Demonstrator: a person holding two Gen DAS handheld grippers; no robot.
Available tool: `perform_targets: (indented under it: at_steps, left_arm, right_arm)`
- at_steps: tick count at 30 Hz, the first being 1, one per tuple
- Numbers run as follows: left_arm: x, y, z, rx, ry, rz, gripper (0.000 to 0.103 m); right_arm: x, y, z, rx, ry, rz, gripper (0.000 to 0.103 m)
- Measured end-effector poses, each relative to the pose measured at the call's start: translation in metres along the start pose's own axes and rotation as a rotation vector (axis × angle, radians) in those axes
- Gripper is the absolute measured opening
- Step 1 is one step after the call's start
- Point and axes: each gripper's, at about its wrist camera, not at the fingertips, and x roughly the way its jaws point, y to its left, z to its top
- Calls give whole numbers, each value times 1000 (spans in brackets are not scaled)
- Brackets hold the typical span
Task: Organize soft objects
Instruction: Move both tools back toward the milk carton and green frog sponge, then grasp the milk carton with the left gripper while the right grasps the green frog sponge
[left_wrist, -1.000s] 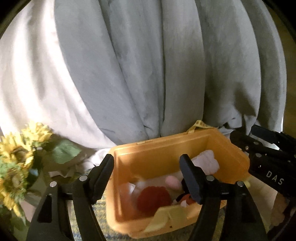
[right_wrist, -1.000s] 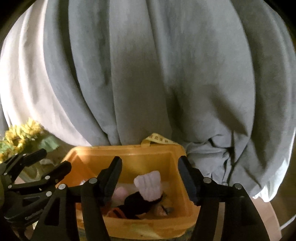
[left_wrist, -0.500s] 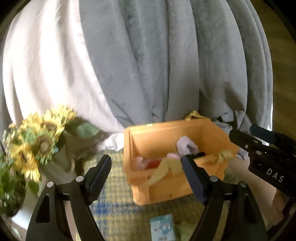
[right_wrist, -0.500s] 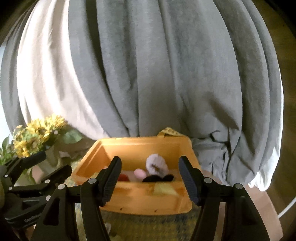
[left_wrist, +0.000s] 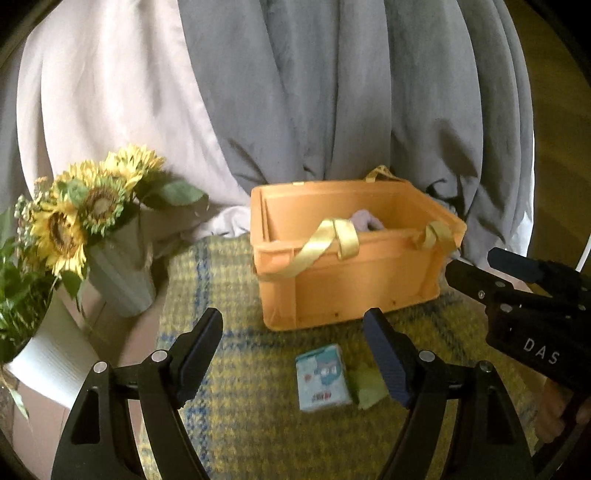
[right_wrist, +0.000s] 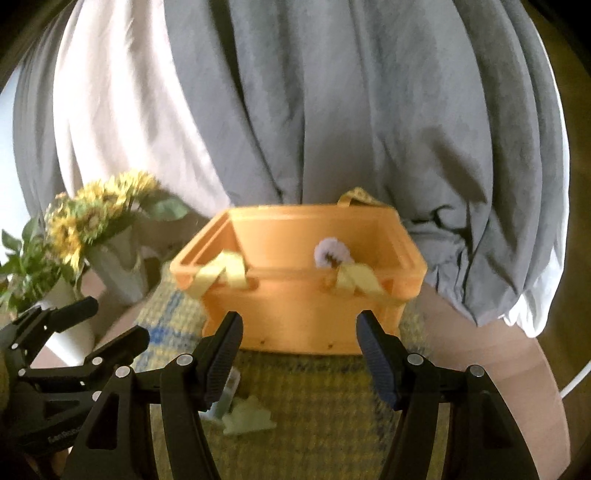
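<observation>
The orange bin (left_wrist: 351, 284) walls hide nearly all its contents; only a pale plush top (right_wrist: 331, 254) peeks out, motion-blurred. The light-blue packet (left_wrist: 322, 377) print is unreadable. The green cloth (right_wrist: 248, 419) is partly hidden behind the right gripper's finger (right_wrist: 221, 360).
</observation>
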Motion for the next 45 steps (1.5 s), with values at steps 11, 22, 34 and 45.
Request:
perform_targets:
  at_steps: [11,22,34,45]
  left_arm:
    - [-4,3,-45,104,30,-25,78]
    - [6,22,-66,21,74,-44,76]
    - [31,28,-51,-82,160,-143,74]
    - [81,6,-46,-75,277,-231,71]
  right_arm:
    - [0,19,-34,-33,70,14,65]
    - [12,33,-66,-13,145,18,65]
    - [40,48,-90,-45,186,61,65]
    - [66,39,-105,-4,222,101,65]
